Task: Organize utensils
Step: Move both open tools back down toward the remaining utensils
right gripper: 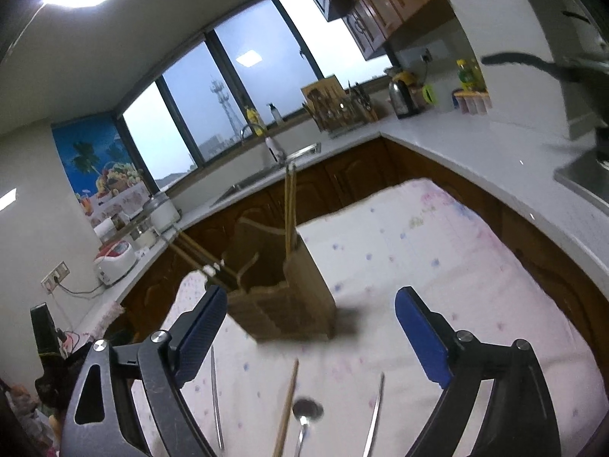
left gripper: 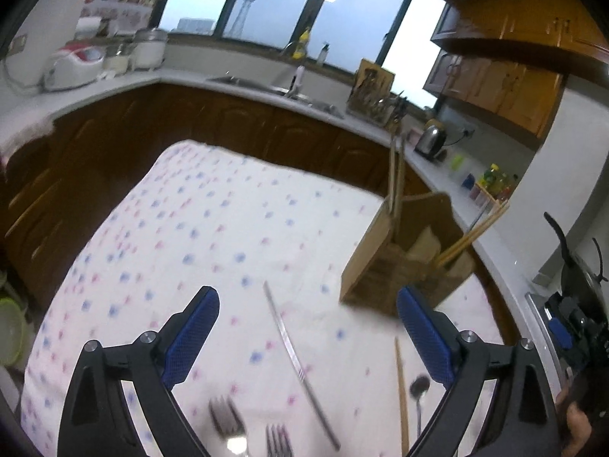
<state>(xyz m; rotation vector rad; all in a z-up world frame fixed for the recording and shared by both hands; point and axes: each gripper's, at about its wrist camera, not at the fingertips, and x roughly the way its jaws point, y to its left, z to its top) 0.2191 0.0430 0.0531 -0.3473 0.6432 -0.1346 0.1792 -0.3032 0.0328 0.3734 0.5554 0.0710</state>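
my left gripper (left gripper: 308, 327) and right gripper (right gripper: 310, 331) both have jaws wide apart, empty. the wooden holder (left gripper: 403, 259) stands on the surface (left gripper: 190, 228); forks (left gripper: 228, 422), spoon (right gripper: 306, 411) and loose chopsticks (left gripper: 300, 365) lie near it.

Black handheld tools with blue pads, nothing fancy

The left tool (left gripper: 308, 337) and right tool (right gripper: 310, 337) look identical: angular matte-black plastic arms with triangular cutouts, round silver screw heads at the pivots, and long blue textured rubbery pads on the fingers (left gripper: 192, 339). The right one's black plastic looks a bit scuffed.
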